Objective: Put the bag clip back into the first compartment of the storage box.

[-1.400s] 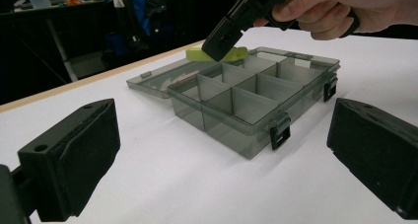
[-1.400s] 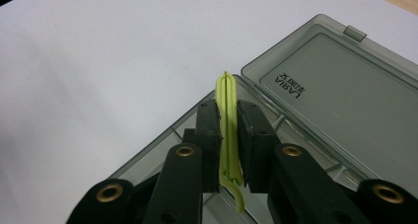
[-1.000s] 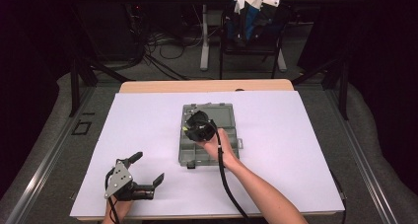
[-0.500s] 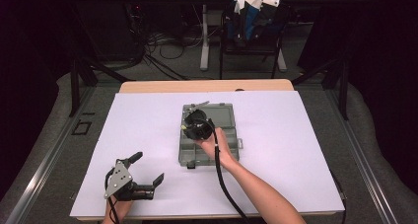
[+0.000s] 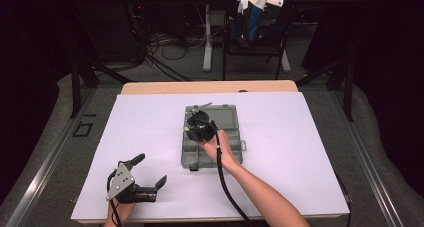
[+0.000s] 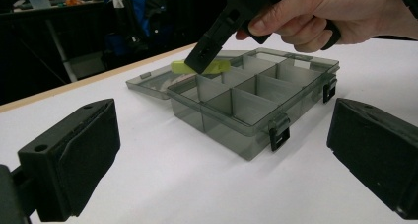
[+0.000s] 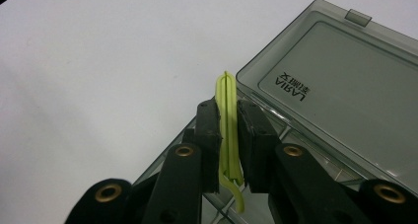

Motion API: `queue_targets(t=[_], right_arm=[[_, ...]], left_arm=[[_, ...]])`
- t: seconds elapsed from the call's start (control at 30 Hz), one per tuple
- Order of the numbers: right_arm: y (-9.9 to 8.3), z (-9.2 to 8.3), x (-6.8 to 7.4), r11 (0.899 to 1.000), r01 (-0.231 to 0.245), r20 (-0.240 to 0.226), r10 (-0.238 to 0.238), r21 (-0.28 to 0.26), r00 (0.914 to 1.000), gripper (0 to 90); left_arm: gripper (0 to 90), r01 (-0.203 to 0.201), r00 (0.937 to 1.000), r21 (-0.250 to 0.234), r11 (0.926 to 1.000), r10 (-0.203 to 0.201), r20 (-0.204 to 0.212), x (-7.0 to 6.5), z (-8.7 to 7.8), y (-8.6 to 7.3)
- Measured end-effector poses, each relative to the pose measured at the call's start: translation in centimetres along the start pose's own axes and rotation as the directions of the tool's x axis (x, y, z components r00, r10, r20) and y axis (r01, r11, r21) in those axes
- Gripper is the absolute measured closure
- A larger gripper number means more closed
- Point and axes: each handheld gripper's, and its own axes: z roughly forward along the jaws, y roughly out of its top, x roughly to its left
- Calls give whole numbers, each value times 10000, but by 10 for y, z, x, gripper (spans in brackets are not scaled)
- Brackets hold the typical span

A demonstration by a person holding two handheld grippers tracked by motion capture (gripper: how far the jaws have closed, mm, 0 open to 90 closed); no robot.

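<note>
Right gripper (image 7: 227, 145) clamped on thin yellow-green clip (image 7: 227, 120), poised above far corner compartment of grey organiser box (image 5: 212, 142), beside its flat open lid (image 7: 345, 71). Barely shifted from a second ago: same hover over the box, clip not yet released, so likely pausing before the drop. Left gripper (image 5: 145, 179) idle with jaws wide apart, near-left of the box on white sheet (image 5: 300, 152).
</note>
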Motion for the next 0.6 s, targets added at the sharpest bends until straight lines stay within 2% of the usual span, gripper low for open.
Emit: queue_targets(t=[0.17, 0.27, 0.3, 0.33, 0.4, 0.47, 0.5, 0.53, 0.6], right_arm=[[0, 6, 1, 9999, -139, 65, 139, 3, 9999, 801], [-1, 10, 0, 9995, -247, 57, 246, 206, 9997, 797], [-1, 12, 0, 9993, -375, -125, 375, 17, 9992, 776], [-1, 11, 1, 9990, -391, -112, 394, 223, 9992, 740], [-1, 13, 0, 9995, -305, -208, 305, 26, 9993, 656], [-1, 10, -1, 9996, -229, -367, 236, 173, 9990, 601], [-2, 9, -1, 9997, -247, -480, 248, 24, 9985, 538], [-1, 7, -2, 9997, -173, -493, 180, 153, 9986, 491], [-3, 2, -3, 10000, -99, -589, 99, 7, 9982, 437]], left_arm=[[0, 3, 10000, -19, 10000, -3, 13, 0, 0, 0], [0, -11, 10000, -31, 10000, 11, 10, 0, -1, 0], [0, -12, 10000, -40, 10000, 12, 11, 0, -1, 0], [0, -7, 10000, -40, 10000, 7, 12, 0, -1, 0], [0, -11, 10000, -37, 10000, 11, 14, 0, -1, 0], [0, -7, 10000, -41, 10000, 7, 6, 0, -1, 0], [0, 5, 10000, -47, 10000, -5, 6, 0, -1, 0], [0, 6, 10000, -35, 10000, -6, 4, 0, -1, 0], [0, 11, 10000, -15, 10000, -11, 22, 0, 0, 0]])
